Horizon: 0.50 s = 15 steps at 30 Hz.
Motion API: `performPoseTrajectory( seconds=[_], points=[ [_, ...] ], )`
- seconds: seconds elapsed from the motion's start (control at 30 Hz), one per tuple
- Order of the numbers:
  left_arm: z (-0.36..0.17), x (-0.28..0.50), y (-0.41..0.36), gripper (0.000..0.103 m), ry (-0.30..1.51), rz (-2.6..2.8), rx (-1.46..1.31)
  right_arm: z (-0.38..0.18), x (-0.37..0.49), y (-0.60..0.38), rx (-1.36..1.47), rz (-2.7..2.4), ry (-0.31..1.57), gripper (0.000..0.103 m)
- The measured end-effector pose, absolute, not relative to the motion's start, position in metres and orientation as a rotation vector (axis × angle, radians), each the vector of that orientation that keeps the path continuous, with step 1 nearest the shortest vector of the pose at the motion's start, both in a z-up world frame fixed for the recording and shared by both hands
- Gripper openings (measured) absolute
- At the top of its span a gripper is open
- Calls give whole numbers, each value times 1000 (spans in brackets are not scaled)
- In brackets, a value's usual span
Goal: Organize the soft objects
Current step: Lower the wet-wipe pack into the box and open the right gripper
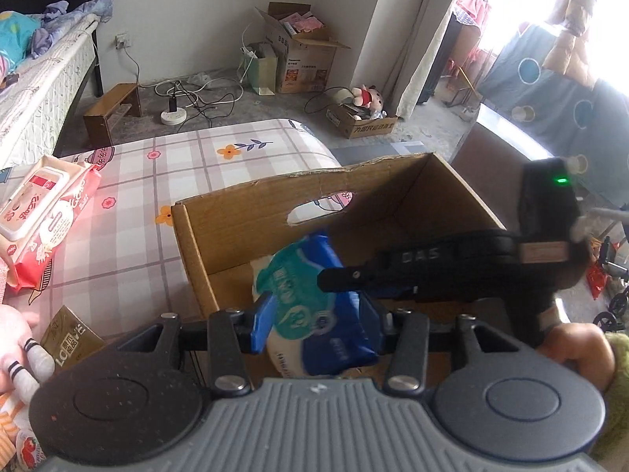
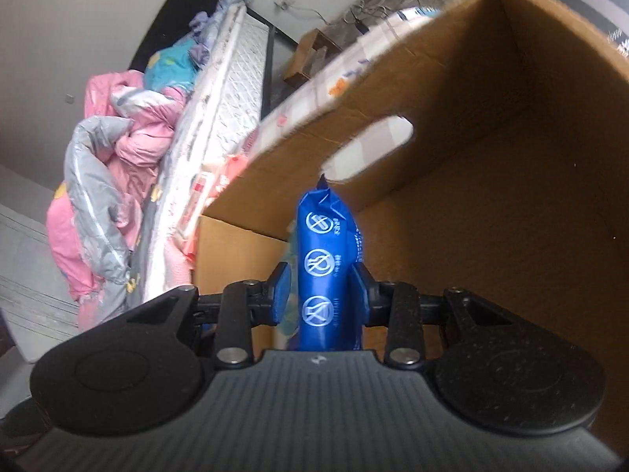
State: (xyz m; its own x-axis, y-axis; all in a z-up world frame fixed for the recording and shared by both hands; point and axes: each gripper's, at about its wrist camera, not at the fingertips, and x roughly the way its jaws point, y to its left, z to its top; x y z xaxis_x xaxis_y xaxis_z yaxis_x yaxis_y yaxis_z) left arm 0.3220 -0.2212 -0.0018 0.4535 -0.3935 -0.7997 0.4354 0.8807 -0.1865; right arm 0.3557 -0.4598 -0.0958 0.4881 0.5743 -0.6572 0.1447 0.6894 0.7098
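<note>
Well, both grippers pinch the blue tissue pack [image 1: 326, 314] over the cardboard box [image 1: 236, 220]: left gripper [image 1: 320, 324], right gripper [image 2: 320, 295]. Only the left view shows the red wipes pack [image 1: 47, 220] at the mattress's left edge.

Your left view blows out at the window [image 1: 542, 4] top right; your right view shows motion blur on the cardboard box [image 2: 511, 78] rim. Both bend at edges.
</note>
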Motion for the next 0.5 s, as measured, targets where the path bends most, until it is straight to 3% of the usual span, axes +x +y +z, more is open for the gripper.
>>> performPoseTrajectory(
  seconds=[0.13,0.37,0.5],
  points=[
    [9,314,-204,49,944,-526,20,-135,368,-454,809,256,1133,33],
    [33,297,-175,53,895,-488,-22,-147,377,-429,833,290,1140,33],
    [41,286,-162,63,869,-458,-21,-141,379,-414,783,277,1131,36]
  ],
)
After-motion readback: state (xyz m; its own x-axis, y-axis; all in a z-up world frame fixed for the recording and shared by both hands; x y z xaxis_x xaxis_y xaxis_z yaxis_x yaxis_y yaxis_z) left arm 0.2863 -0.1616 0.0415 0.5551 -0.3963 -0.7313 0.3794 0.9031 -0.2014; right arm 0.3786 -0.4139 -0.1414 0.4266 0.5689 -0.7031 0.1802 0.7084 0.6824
